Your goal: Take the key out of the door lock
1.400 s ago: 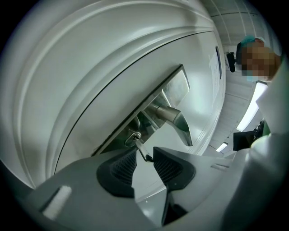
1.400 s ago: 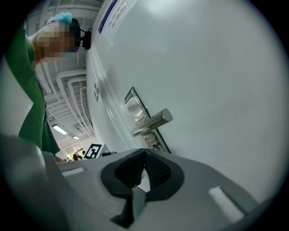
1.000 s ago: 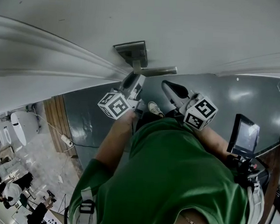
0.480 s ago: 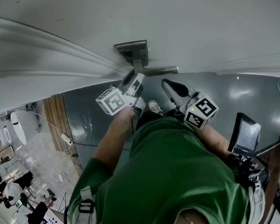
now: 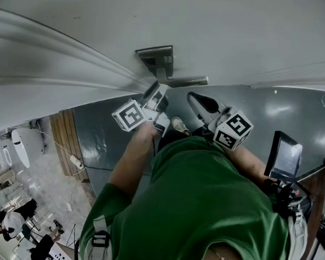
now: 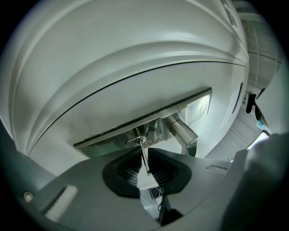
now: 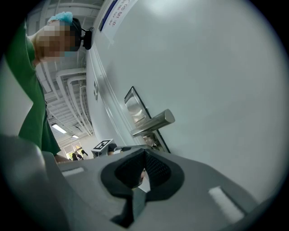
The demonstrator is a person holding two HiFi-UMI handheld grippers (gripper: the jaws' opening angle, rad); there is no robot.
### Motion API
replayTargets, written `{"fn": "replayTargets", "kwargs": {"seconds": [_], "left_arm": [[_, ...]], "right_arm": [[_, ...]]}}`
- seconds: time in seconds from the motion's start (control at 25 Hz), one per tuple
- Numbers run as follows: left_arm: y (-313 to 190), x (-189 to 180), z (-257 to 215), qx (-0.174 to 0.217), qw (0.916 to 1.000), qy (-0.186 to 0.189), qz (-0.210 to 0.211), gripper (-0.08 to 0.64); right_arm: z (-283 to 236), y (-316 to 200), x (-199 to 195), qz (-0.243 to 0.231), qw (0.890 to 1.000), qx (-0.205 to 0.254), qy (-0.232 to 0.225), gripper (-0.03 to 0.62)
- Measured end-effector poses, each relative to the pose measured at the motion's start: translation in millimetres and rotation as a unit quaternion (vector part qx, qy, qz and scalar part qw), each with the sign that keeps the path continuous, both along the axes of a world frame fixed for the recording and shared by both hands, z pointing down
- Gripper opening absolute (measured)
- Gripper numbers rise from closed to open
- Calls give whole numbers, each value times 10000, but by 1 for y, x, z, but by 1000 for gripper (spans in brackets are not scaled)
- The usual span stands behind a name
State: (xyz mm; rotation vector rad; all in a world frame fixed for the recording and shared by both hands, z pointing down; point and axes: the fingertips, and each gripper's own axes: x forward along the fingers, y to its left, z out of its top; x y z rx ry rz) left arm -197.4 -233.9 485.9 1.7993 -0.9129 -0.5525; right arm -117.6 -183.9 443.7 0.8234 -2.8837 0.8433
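Pinching the key [image 6: 144, 158], my left gripper [image 6: 145, 168] has its jaws drawn in against it. The key's far end sits in the lock [image 6: 135, 142], at the metal plate's [image 6: 198, 101] end beside the handle [image 6: 183, 134]. My right gripper [image 7: 143, 169] is closed, empty. Beyond, the door's [image 7: 216, 90] top-edge sign [image 7: 115, 9] is too small to read.

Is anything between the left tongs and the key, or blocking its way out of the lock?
Nothing visible does. The key lies between the left gripper's tongs, sticking out of the lock. The door handle sits off to its right and looks clear of a straight pull back.
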Motion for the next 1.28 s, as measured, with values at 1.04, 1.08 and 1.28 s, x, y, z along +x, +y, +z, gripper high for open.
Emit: {"fn": "replayTargets", "kwargs": {"seconds": [1.04,1.08,1.28], "left_arm": [[8,-6,13,-1194,9898,760,-166,26],[8,-6,14,-1195,9903,695,-148,26],[8,-6,15,-1362,9856,999,-74,25]], "right_arm": [[1,6,4,-23,9999,19,-119,3],[1,6,4,-23,9999,17,-123,3],[1,7,6,-10,9999,22,-153,3]]}}
